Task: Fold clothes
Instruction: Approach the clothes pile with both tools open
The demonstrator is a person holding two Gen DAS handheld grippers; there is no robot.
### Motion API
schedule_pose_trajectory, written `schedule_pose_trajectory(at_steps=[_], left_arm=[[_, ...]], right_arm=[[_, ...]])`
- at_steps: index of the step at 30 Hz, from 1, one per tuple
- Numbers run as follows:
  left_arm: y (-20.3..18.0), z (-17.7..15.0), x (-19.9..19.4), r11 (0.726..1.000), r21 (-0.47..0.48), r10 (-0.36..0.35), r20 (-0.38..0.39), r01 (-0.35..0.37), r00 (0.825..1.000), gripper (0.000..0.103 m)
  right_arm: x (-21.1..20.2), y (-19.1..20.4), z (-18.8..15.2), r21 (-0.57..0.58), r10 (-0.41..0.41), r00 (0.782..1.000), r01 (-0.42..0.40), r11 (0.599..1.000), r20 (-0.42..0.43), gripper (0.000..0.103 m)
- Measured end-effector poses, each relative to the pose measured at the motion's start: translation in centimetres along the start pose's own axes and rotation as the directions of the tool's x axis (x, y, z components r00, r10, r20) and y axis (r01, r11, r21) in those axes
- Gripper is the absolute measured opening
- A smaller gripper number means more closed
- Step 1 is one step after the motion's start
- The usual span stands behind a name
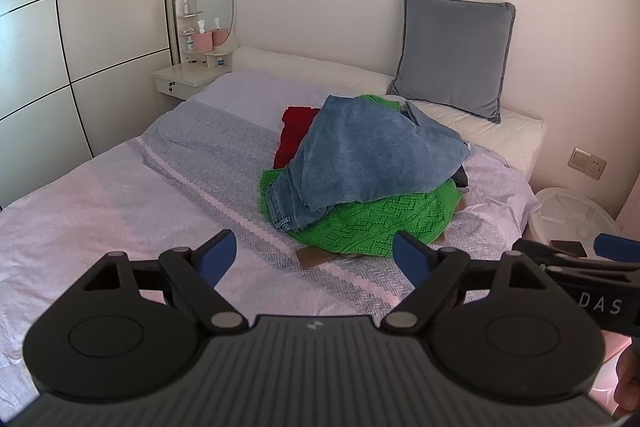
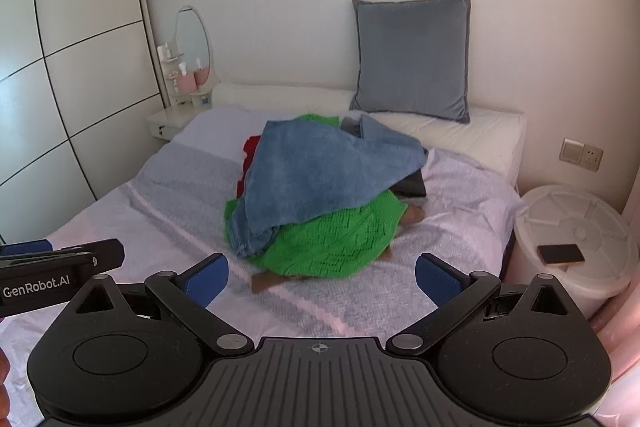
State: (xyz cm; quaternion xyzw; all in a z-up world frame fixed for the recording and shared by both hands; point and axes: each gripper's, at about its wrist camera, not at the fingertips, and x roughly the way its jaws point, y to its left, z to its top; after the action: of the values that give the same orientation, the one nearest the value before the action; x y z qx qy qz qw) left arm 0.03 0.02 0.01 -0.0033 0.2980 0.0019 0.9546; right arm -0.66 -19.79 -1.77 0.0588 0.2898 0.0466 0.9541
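The clothes are lying in one loose heap on the bed (image 1: 120,195), toward its head end and right of the middle. A blue denim garment (image 1: 360,159) is draping over the top, a green knitted garment (image 1: 380,223) is spreading beneath it, a red garment (image 1: 294,135) is showing at the far left of the heap, and something dark (image 2: 408,183) is showing at its right. A brown edge, cardboard or cloth, is sticking out under the green knit; which it is cannot be told. None of the garments is lying flat or squared.

The left tongs (image 1: 314,259) and right tongs (image 2: 322,277) are both standing wide apart, gripping nothing, and hovering short of the heap.

Risks, as judged from this view:
- The layers are overlapping, so a pinch at the denim's edge is likely to be catching the green knit too and dragging both.
- The knit is open-patterned; a fingertip could be snagging in it and stretching it.
- The heap is sitting near the bed's right side; a pull that way could be sending cloth over the edge toward the white bin (image 2: 576,227) with the phone (image 2: 560,254) on it.
- The denim is heavy and could be slipping from a shallow grip.
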Motion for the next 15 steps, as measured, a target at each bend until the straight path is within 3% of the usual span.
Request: schedule_pose_trajectory(at_steps=[5, 7, 15], left_arm=[[0.4, 0.4, 0.3, 1.0, -0.006, -0.007, -0.009, 0.007, 1.0, 0.084], [0.5, 0.5, 0.4, 1.0, -0.008, -0.009, -0.012, 0.009, 1.0, 0.085], [1.9, 1.0, 1.6, 0.999, -0.02, -0.031, -0.016, 0.031, 0.999, 0.085]], right_arm=[[0.9, -0.2, 1.1, 0.056, 0.021, 0.999, -0.019, 0.998, -0.032, 0.102], [0.5, 0.3, 1.3, 0.033, 0.016, 1.0, -0.016, 0.999, 0.009, 0.102], [1.9, 2.2, 0.9, 0.004, -0.019, 1.0, 0.019, 1.0, 0.012, 0.102]])
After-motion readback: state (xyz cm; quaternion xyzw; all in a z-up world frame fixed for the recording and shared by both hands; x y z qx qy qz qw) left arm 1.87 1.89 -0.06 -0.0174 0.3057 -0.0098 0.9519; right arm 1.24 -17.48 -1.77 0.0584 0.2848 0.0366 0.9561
